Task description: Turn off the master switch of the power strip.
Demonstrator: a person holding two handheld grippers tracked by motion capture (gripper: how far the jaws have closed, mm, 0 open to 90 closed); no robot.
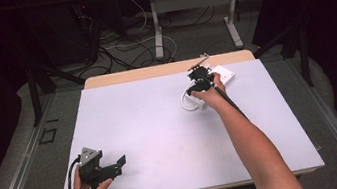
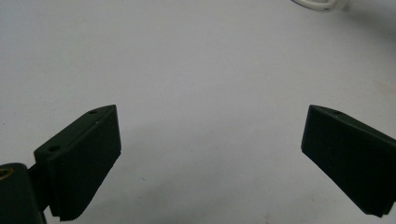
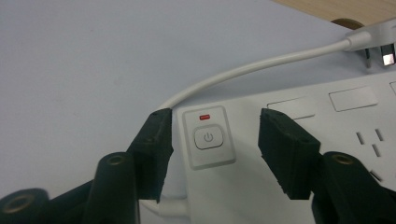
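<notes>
Right gripper (image 3: 212, 140) jaws spread, power button (image 3: 208, 138) right between tips; power strip (image 3: 327, 135) stretches away rightward. Left gripper (image 2: 210, 154) spread, empty.

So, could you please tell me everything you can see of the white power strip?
The power strip is a flat white plastic block lying on the table's far right. One end carries a square power button under a small red light; socket slots follow. Its white cable arcs to a plug. The right gripper hovers open, straddling the button.
</notes>
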